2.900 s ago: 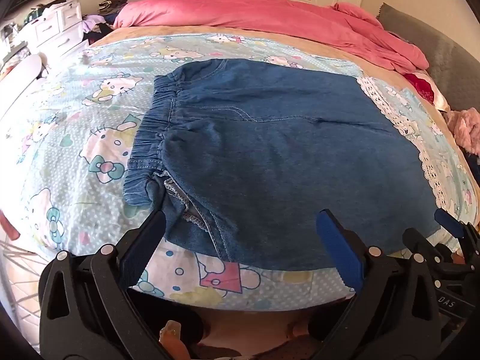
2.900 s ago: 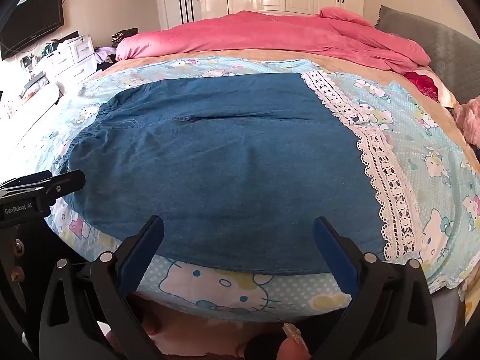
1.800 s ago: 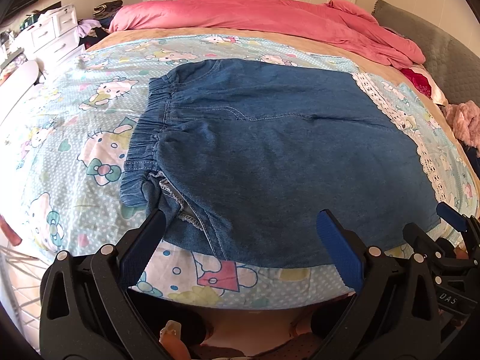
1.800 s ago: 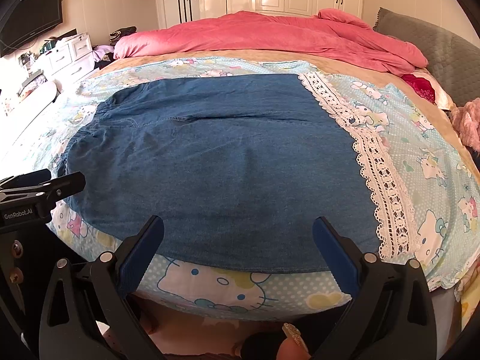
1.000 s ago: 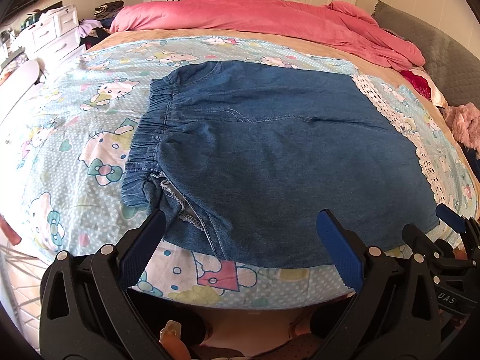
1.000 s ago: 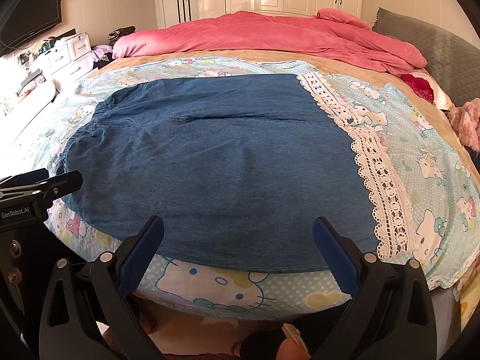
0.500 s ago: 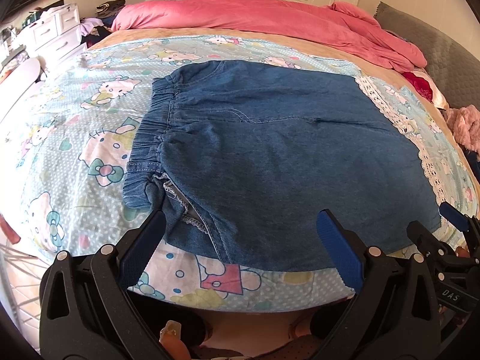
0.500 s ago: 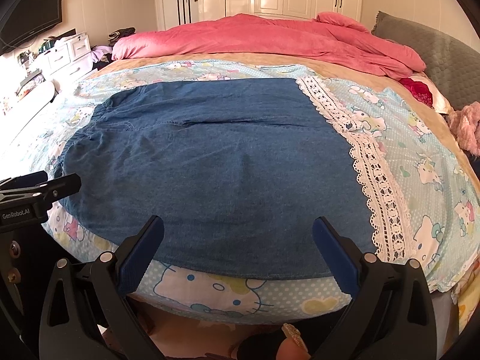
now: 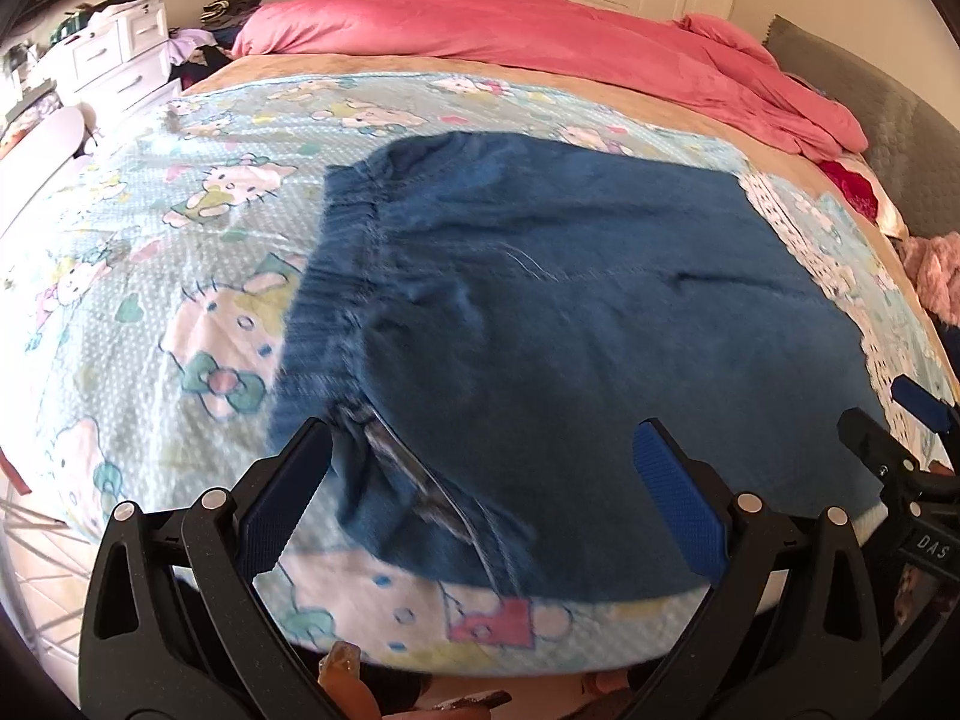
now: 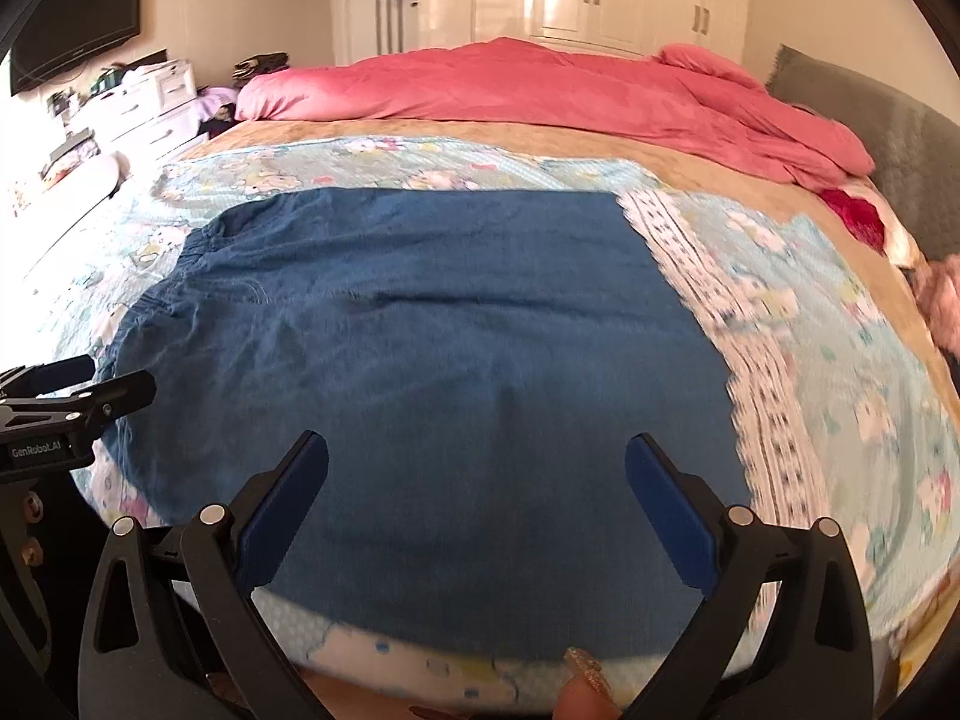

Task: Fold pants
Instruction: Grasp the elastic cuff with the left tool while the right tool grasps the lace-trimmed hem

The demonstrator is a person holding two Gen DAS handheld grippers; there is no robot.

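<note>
Blue denim pants (image 9: 570,312) lie flat across the cartoon-print bedsheet (image 9: 150,276), elastic waistband (image 9: 336,276) to the left. They also fill the right wrist view (image 10: 444,360). My left gripper (image 9: 480,480) is open, hovering over the near hem by the waistband corner. My right gripper (image 10: 477,480) is open over the near edge of the pants further right. Neither holds fabric. The right gripper's tip shows in the left wrist view (image 9: 888,444); the left gripper's shows in the right wrist view (image 10: 78,396).
A pink duvet (image 10: 540,90) is heaped at the far side of the bed. A lace strip (image 10: 750,360) runs along the right end of the pants. White drawers (image 9: 120,54) stand at the left, a grey headboard (image 10: 870,114) at the right.
Both grippers have moved forward and lower toward the near edge of the pants; the views are now blurred. Both stay open and the pants have not moved.
</note>
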